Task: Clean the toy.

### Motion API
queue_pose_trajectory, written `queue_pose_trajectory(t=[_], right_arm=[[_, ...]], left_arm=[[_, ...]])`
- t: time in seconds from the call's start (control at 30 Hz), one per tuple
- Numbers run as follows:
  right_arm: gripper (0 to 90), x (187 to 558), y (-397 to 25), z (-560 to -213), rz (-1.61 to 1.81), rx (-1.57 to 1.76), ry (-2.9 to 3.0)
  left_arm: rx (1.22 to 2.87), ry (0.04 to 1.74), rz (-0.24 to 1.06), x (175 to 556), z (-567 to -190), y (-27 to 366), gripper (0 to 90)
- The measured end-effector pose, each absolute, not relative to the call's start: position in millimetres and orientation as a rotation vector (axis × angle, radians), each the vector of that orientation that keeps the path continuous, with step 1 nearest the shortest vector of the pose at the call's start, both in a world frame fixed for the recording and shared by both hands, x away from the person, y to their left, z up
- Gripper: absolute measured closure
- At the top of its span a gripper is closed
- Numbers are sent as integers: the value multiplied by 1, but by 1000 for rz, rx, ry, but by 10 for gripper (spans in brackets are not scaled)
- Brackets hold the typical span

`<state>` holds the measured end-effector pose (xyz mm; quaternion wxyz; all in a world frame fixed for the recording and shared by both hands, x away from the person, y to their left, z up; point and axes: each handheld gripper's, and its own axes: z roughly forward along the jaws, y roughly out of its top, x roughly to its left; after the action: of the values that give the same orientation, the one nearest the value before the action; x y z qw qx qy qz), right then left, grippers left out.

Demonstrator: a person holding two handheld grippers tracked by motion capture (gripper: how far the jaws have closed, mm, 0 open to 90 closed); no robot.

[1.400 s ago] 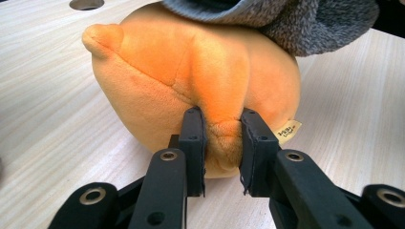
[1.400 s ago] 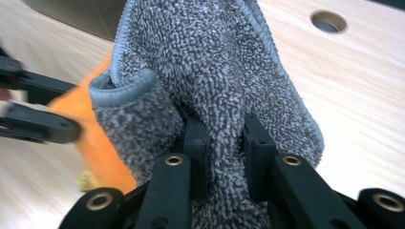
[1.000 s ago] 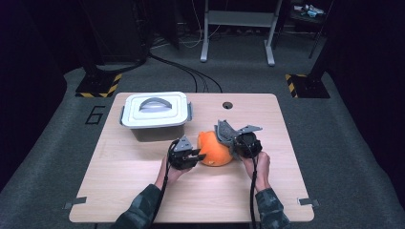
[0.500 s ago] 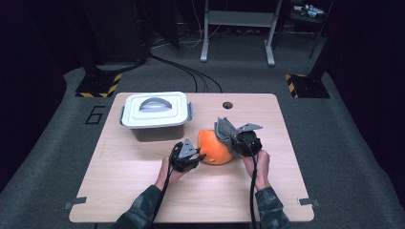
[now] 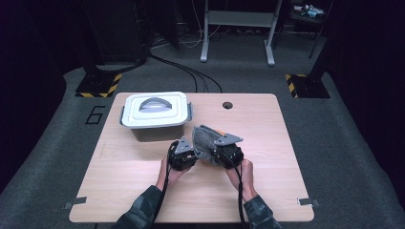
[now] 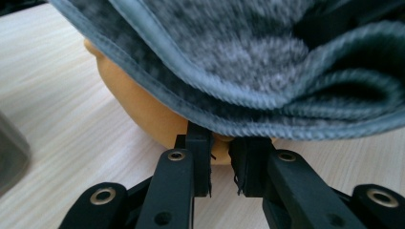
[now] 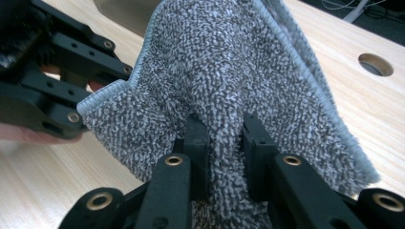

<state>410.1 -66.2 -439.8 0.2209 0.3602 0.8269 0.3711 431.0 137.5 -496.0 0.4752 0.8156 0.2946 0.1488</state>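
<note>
A grey terry cloth (image 5: 204, 139) is draped over a rounded orange object (image 6: 143, 105) at the middle of the wooden table (image 5: 272, 129). My right gripper (image 5: 211, 147) is shut on a fold of the cloth (image 7: 224, 71), which rises between its jaws (image 7: 223, 129). In the left gripper view the cloth (image 6: 248, 62) hangs over the orange object, and my left gripper (image 6: 219, 143) is shut on that object's lower edge. From above, the left gripper (image 5: 191, 153) sits just left of the cloth, close beside the right one. A hand holds each gripper.
A white lidded box with a grey handle (image 5: 154, 112) stands just behind the grippers, at the back left of the table. A round cable hole (image 5: 227, 105) lies behind the cloth. Dark floor, cables and stands surround the table.
The grey cloth has been drawn leftward and down over the orange object, which is now mostly covered. Both grippers stay close together at the table's middle.
</note>
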Motion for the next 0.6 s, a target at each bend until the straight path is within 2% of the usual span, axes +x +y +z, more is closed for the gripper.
queue_pose_trajectory(t=[0.2, 0.6], right_arm=[[763, 412, -79, -444, 1024, 1072, 2267], [764, 420, -133, -465, 910, 1276, 2158]], left_arm=[[1988, 722, 343, 432, -497, 139, 794], [1991, 719, 328, 433, -498, 140, 794]])
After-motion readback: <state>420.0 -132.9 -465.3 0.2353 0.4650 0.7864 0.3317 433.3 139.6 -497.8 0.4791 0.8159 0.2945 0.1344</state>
